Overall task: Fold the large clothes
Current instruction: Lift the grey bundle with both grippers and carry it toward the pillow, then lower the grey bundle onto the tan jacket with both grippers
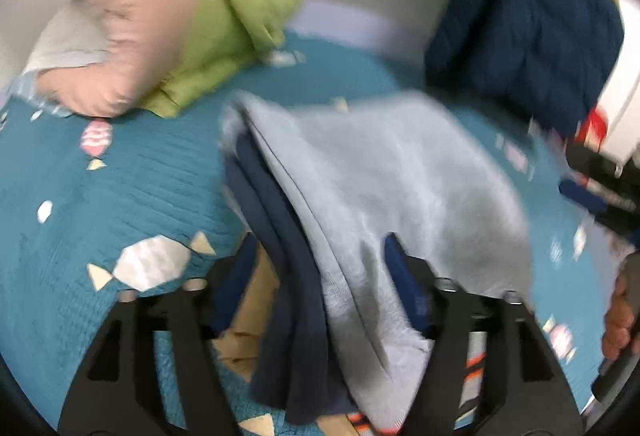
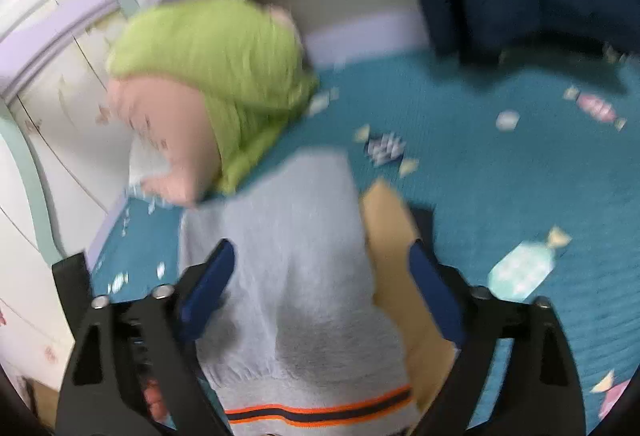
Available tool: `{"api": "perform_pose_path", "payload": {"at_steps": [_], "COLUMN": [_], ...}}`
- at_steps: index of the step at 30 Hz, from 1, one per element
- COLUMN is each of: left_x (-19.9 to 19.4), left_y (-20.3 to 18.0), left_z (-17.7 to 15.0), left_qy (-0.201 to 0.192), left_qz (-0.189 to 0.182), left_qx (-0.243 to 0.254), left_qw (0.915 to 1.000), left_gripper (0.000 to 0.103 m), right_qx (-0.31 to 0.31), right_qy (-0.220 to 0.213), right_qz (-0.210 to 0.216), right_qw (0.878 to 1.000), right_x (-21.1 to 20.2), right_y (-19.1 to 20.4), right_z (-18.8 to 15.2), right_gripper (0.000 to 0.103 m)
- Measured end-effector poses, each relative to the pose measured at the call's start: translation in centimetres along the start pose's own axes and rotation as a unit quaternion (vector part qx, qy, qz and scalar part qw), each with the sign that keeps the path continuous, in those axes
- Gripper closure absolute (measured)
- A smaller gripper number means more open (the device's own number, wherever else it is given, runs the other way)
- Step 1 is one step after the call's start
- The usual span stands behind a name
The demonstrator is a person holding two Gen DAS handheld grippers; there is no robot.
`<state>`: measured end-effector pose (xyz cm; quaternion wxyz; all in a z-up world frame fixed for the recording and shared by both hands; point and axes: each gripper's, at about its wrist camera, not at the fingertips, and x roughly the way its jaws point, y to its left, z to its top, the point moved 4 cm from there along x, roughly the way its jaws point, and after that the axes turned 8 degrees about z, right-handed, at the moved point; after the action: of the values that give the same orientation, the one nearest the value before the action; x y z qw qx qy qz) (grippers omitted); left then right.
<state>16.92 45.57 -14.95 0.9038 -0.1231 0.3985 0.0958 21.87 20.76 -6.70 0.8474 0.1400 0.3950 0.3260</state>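
A light grey sweater (image 1: 392, 171) with navy parts and an orange and navy striped hem (image 2: 320, 410) lies folded on the teal bedspread (image 1: 100, 175). It also shows in the right wrist view (image 2: 296, 256). My left gripper (image 1: 320, 264) is open, its blue-padded fingers on either side of the sweater's folded layers. My right gripper (image 2: 320, 276) is open, its fingers astride the grey sweater near the hem. A tan garment (image 2: 396, 236) lies under the sweater, also visible in the left wrist view (image 1: 252, 316).
A green and pink pillow pile (image 1: 168, 15) sits at the head of the bed, also in the right wrist view (image 2: 216, 83). A navy knitted garment (image 1: 528, 35) hangs at the right. The other gripper and a hand (image 1: 616, 316) show at the right edge. White cabinets (image 2: 60, 115) stand left.
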Motion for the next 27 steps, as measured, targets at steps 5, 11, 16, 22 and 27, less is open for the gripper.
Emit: {"api": "perform_pose_path", "payload": {"at_steps": [5,11,16,22,27], "left_x": [-5.3,-6.1,-1.2,0.0,-1.2], "left_y": [0.7,-2.1,-2.0,-0.7,1.1], "left_z": [1.0,0.7,-1.6,-4.7,-4.3], "left_qy": [-0.064,-0.067,0.017,0.068,0.058], "left_qz": [-0.024,0.0,0.012,-0.009,-0.018], "left_qx": [-0.02,0.02,-0.02,-0.059,-0.088], "left_qw": [0.9975,0.9976,0.9996,0.9959,0.9943], "left_gripper": [0.026,0.025,0.05,0.042,0.015], "right_qx": [-0.057,-0.076,-0.04,0.036,0.047], "right_qy": [-0.011,0.041,0.093,0.072,0.109], "right_qz": [-0.015,0.017,-0.029,0.005,0.002], "right_qw": [0.998,0.996,0.994,0.997,0.993], "right_x": [-1.2,2.6,6.9,4.6,6.0], "right_y": [2.6,4.6,2.2,-1.4,-3.4], "right_z": [1.0,-1.1,-3.2,-2.0,-0.3], "right_gripper": [0.015,0.082,0.085,0.068,0.04]}}
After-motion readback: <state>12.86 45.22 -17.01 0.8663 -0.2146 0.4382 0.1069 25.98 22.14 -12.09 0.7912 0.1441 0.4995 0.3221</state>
